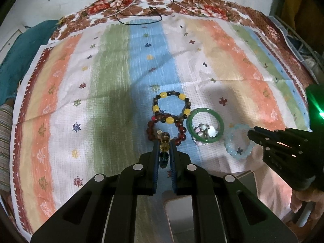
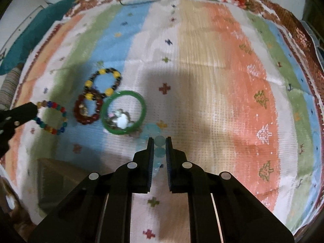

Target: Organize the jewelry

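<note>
left gripper point(image 1: 164, 141) is clamped on multicolour bead bracelet point(image 2: 51, 117); right gripper point(image 2: 159, 139) is clamped on pale blue bracelet point(image 1: 236, 141) | green bangle point(image 1: 205, 126) is seen between them, right of dark red bracelet point(image 1: 180, 131)

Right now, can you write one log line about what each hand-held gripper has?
left hand-held gripper: shut on multicolored bead bracelet | right hand-held gripper: shut on pale blue bead bracelet
</note>
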Motion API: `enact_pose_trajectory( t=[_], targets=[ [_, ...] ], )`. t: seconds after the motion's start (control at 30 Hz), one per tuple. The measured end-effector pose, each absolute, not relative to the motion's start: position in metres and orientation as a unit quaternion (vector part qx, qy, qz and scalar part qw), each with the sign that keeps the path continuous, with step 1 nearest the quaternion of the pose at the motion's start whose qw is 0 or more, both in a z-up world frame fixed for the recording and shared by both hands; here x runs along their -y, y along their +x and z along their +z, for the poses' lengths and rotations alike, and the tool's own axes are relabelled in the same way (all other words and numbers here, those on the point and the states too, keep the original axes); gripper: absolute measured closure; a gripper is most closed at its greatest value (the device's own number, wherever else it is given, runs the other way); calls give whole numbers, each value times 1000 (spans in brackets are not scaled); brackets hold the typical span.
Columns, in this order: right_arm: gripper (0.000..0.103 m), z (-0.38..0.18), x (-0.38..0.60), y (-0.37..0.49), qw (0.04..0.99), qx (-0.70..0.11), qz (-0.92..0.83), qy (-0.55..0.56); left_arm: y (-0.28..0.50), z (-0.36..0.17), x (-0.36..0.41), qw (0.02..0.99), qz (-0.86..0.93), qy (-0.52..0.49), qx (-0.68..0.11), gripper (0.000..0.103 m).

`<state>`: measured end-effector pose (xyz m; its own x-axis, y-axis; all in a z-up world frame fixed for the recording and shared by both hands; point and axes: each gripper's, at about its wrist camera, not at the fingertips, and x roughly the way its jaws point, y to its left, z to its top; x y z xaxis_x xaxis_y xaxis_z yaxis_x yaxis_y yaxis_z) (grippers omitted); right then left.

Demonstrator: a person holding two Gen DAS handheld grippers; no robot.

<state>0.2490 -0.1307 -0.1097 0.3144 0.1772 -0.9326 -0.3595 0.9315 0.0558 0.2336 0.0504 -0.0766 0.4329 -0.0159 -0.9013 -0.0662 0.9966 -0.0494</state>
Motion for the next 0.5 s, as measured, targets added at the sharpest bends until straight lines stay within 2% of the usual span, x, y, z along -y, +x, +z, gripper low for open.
enact_pose_trajectory(
  t=[0.5],
  targets=[
    [91,-50,133,223,842,-502,193,-51,216,-54,-34,858,1,-45,-511,93]
  ],
)
